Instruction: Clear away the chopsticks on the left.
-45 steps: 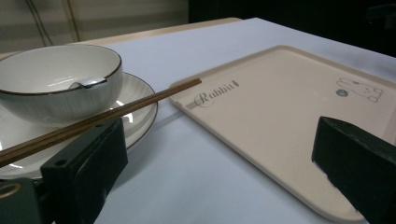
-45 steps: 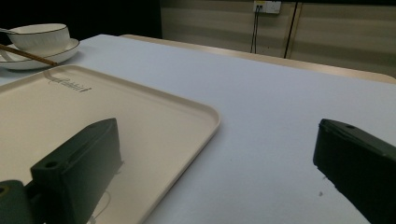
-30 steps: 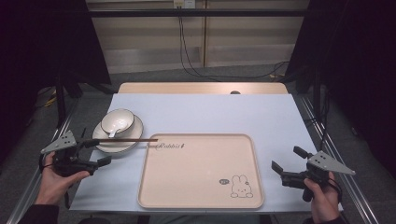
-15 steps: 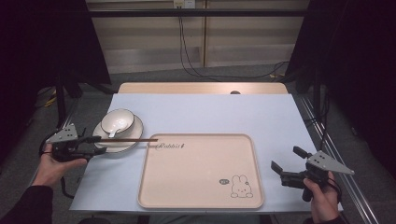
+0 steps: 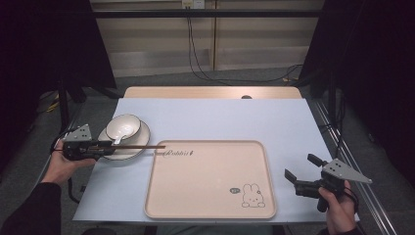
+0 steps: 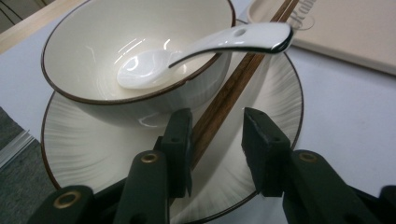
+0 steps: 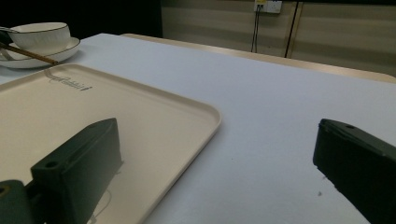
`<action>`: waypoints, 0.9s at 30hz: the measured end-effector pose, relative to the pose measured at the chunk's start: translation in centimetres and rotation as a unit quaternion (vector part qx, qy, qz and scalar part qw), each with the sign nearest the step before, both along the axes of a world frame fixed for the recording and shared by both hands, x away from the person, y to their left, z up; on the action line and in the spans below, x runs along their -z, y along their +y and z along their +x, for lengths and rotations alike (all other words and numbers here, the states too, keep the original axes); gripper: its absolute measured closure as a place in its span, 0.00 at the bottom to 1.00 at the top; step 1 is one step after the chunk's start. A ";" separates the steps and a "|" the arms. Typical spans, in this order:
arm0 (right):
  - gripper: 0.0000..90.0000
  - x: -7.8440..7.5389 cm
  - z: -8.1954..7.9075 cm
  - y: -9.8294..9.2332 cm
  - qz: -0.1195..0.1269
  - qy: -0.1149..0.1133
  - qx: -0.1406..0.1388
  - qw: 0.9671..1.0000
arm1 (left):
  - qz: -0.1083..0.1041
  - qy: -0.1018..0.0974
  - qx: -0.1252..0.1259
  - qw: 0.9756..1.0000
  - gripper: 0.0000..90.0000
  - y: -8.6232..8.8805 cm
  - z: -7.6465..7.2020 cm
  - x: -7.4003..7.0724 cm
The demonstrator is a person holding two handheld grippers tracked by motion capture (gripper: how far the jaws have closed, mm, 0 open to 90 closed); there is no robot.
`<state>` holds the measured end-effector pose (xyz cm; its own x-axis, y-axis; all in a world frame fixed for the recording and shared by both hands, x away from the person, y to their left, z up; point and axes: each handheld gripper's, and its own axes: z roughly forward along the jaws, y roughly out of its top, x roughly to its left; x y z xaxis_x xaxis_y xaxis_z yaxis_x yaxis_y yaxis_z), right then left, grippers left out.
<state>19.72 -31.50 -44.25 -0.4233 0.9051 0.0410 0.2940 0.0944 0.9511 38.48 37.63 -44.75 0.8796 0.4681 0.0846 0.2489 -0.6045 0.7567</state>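
The chopsticks (image 6: 229,91) lie across the plate (image 6: 280,98) beside the bowl (image 6: 93,42), tips reaching onto the tray (image 5: 210,181), and the left gripper (image 6: 215,149) straddles their near end with jaws parted, not yet pinching, apparently lining up for a grab. The spoon (image 6: 196,51) rests in the bowl. The right gripper (image 5: 306,174) waits wide open beside the tray, likely keeping clear.

Bowl (image 6: 84,60) and spoon (image 6: 196,49): glossy white glazed ceramic, dark rim line. Plate (image 6: 88,144): same glaze, fine radial ribbing. Chopsticks (image 6: 233,84): brown wood grain, semi-matt. Tray (image 7: 93,116): smooth matt beige plastic. Table cover (image 5: 235,117): matt, pale blue-white.
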 end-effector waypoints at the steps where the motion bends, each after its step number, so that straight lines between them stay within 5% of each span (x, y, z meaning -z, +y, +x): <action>1: 0.01 0.0 0.0 0.0 0.000 0.000 0.000 1.000 | 0.000 0.000 0.000 1.000 0.71 0.0 0.0 0.0; 17: 0.01 0.0 0.0 0.0 0.002 0.001 0.002 1.000 | 0.029 0.007 0.022 0.999 0.81 -1.1 0.2 0.3; 27: 0.01 0.0 0.0 0.0 0.003 0.002 0.004 1.000 | 0.060 0.026 0.050 0.997 0.84 -2.0 0.6 0.2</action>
<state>19.72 -31.51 -44.28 -0.4166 0.9078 0.0487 0.2988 0.0862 0.9504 39.12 35.63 -44.96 0.9263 0.3666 0.0870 0.2201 -0.7140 0.6646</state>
